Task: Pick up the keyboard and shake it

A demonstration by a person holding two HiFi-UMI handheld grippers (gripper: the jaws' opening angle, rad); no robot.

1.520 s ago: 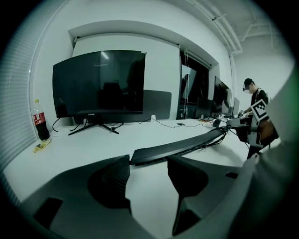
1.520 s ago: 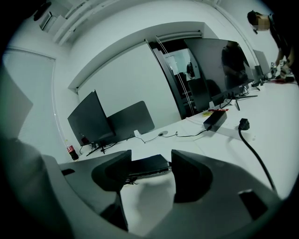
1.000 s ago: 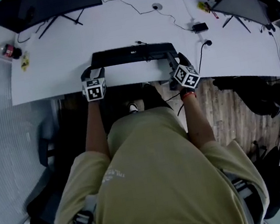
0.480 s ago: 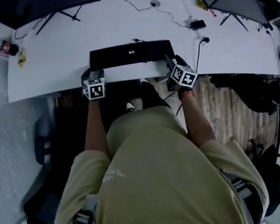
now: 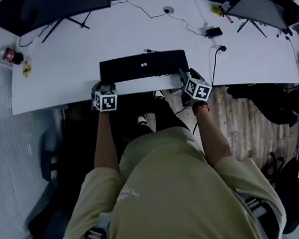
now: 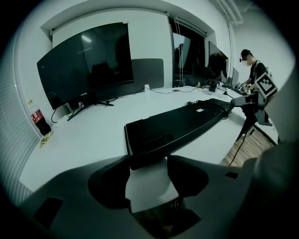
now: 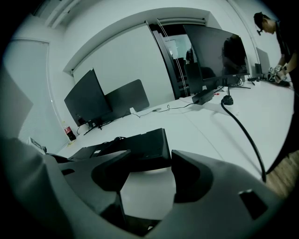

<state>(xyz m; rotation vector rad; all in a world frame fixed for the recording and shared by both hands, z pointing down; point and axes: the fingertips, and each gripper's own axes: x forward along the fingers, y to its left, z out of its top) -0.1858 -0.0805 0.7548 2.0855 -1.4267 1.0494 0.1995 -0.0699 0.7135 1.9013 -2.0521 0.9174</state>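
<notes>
1. The keyboard (image 5: 143, 66) lay lengthwise along the near edge of the white surface (image 5: 60, 63). I could not tell whether it rested there or hung just above.
2. The left tool (image 6: 148, 161) pinched the keyboard's left end. Its jaws stood wide, and only the tips held the near corner.
3. The right tool (image 7: 148, 164) pinched the right end the same way, with the keyboard's short edge caught between the jaw tips.
4. Main risk, as I judged it: both bites were shallow. A sharp shake could work one end loose, leaving the keyboard swinging from the other tool.
5. If the two tools moved out of step, the body would twist and could lever itself out of one grip.
6. A thin cord (image 5: 148, 49) seemed to leave the keyboard's far edge. A high lift might pull it taut and jerk the keyboard.
7. The keyboard sat at the near lip, so a dropped end would likely fall off the surface rather than land back on it.
8. A black cable (image 7: 243, 135) ran just right of the right tool, where a wide swing could snag it.
</notes>
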